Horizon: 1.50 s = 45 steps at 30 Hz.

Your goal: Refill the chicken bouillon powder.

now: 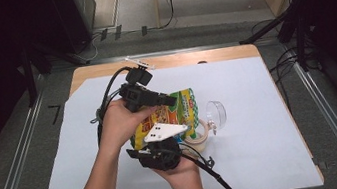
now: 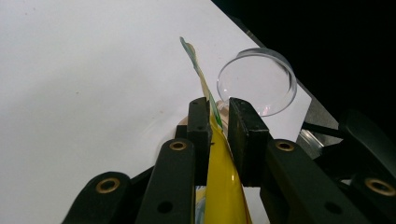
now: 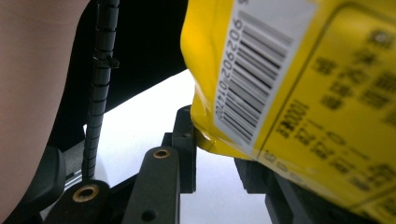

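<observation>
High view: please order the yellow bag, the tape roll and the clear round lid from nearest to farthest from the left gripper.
1. yellow bag: clamped in the left gripper.
2. tape roll: below the bag's right edge.
3. clear round lid: rightmost, past the bag.

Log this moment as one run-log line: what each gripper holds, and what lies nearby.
left gripper: shut on snack bag | right gripper: shut on snack bag | tape roll, clear lid: on table beside bag
</observation>
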Each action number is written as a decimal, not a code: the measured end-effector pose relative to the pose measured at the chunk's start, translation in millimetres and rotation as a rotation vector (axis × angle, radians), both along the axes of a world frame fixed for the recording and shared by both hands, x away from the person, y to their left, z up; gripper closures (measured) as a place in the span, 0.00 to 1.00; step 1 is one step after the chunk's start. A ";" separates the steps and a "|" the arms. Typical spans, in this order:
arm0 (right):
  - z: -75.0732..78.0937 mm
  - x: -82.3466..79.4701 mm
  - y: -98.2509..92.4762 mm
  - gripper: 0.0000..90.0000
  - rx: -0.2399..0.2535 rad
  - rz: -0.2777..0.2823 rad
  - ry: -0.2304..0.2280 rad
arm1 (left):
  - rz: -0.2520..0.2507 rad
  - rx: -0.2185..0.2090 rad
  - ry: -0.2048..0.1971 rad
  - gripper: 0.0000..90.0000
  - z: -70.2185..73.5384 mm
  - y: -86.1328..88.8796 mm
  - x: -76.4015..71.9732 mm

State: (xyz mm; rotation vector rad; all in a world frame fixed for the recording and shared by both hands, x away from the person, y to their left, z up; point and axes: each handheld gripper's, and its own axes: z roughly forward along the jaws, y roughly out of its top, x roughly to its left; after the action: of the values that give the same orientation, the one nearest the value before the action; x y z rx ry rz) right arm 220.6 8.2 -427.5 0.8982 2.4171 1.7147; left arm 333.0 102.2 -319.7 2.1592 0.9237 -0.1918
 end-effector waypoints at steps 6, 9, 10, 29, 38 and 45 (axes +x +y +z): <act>-0.6 2.2 -0.5 0.81 0.003 0.000 0.010 | 0.000 0.006 0.005 0.88 -1.0 -1.3 2.2; -1.0 3.5 0.4 0.81 0.008 0.007 0.026 | 0.001 0.009 0.008 0.88 -2.0 -1.2 3.3; -1.1 3.2 0.9 0.82 0.009 0.009 0.024 | 0.000 0.005 0.011 0.88 -2.0 -0.7 3.4; -2.4 1.6 -0.2 0.82 -0.010 0.000 -0.003 | -0.007 -0.004 0.006 0.89 -2.5 -2.0 2.5; -2.0 1.8 -0.7 0.82 -0.016 0.001 -0.008 | -0.005 -0.012 0.006 0.89 -2.7 -1.3 3.1; -1.0 2.9 -0.2 0.82 -0.021 0.001 -0.015 | -0.001 -0.021 -0.002 0.89 -1.4 0.6 3.0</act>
State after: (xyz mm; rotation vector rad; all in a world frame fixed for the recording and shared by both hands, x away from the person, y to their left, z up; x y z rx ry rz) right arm 223.5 8.0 -428.5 0.8790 2.4213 1.6874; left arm 336.0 102.8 -321.2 2.1400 0.9150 -0.1993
